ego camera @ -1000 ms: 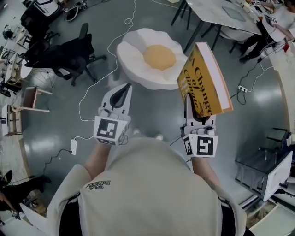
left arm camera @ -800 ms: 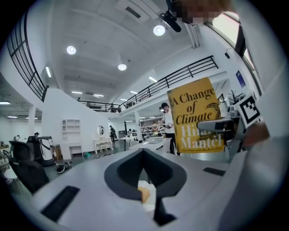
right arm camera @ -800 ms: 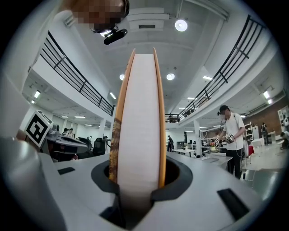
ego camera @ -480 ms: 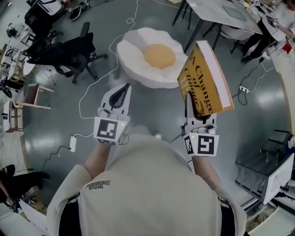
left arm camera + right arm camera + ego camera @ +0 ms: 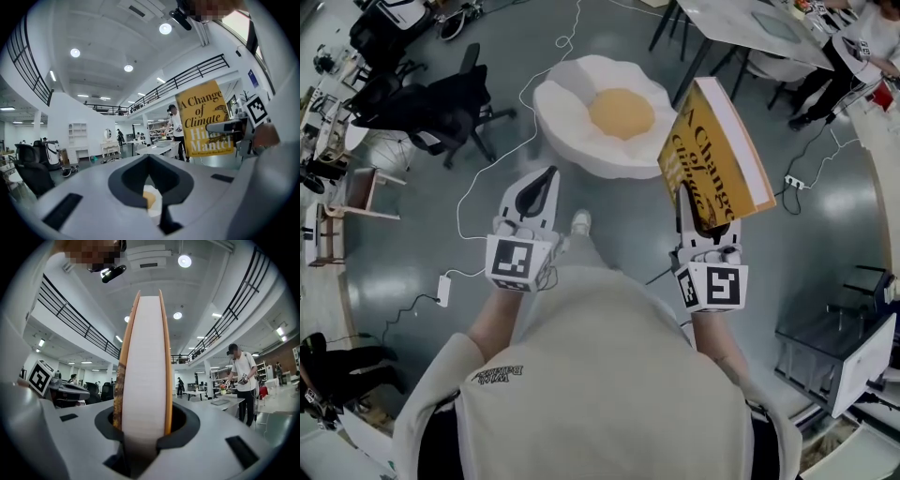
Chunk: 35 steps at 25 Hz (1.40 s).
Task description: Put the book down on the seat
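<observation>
Right hand-held gripper (image 5: 691, 204) clamped on bottom edge of thick yellow book with white page block (image 5: 717, 150); pages sit between the jaws, book upright, slightly tilted, up in the air. Left hand-held gripper (image 5: 546, 183) jaws together, nothing in them, level with the right one. White egg-shaped seat with round yellow cushion (image 5: 567, 108) on grey floor (image 5: 412, 234) ahead of both; book clear of seat, at its right side in head view.
</observation>
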Tool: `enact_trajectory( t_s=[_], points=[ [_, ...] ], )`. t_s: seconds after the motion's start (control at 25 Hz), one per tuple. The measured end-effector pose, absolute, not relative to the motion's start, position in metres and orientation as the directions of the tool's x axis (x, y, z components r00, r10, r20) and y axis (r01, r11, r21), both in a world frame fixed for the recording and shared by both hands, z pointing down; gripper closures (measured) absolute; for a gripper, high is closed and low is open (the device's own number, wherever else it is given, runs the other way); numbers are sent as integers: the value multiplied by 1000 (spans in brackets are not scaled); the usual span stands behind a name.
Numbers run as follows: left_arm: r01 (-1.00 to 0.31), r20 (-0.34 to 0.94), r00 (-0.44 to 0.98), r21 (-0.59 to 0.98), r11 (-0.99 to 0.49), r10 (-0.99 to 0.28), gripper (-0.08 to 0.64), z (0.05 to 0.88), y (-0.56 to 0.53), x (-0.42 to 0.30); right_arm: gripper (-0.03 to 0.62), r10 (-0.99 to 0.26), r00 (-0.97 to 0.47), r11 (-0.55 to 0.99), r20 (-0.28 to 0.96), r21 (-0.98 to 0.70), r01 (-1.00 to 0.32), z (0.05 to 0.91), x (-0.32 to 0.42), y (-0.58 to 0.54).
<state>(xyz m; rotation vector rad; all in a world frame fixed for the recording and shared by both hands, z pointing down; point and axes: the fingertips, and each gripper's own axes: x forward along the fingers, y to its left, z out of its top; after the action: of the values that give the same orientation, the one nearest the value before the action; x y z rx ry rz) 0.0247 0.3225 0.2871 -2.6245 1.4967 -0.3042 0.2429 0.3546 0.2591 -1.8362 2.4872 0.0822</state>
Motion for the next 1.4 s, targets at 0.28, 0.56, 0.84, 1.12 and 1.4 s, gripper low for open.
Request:
enact_trajectory(
  t_s=[0.28,0.56,0.84,1.12,1.4],
  points=[
    [-843,114,499,-166,-512,-859,551,299,295,31,448,-944,-324,321,-58,65,-945,259,242,331],
    [-843,111,510,-133,-522,-853,551,314,240,23,448,-940,-340,335,-31,108,-936,270,226,282],
    [-828,185,529,-97,-552,-828,551,342,146,9,448,-955,-295,292,18,210,-933,287,215,201],
    [-834,194,517,-105,-542,-834,551,336,37,-14,448,-942,-326,335,75,234,-913,291,180,103],
    [-859,219,478,-83,-505,-850,551,338,-61,-57,448,-915,-366,387,170,109,-916,308,146,-1]
  ],
)
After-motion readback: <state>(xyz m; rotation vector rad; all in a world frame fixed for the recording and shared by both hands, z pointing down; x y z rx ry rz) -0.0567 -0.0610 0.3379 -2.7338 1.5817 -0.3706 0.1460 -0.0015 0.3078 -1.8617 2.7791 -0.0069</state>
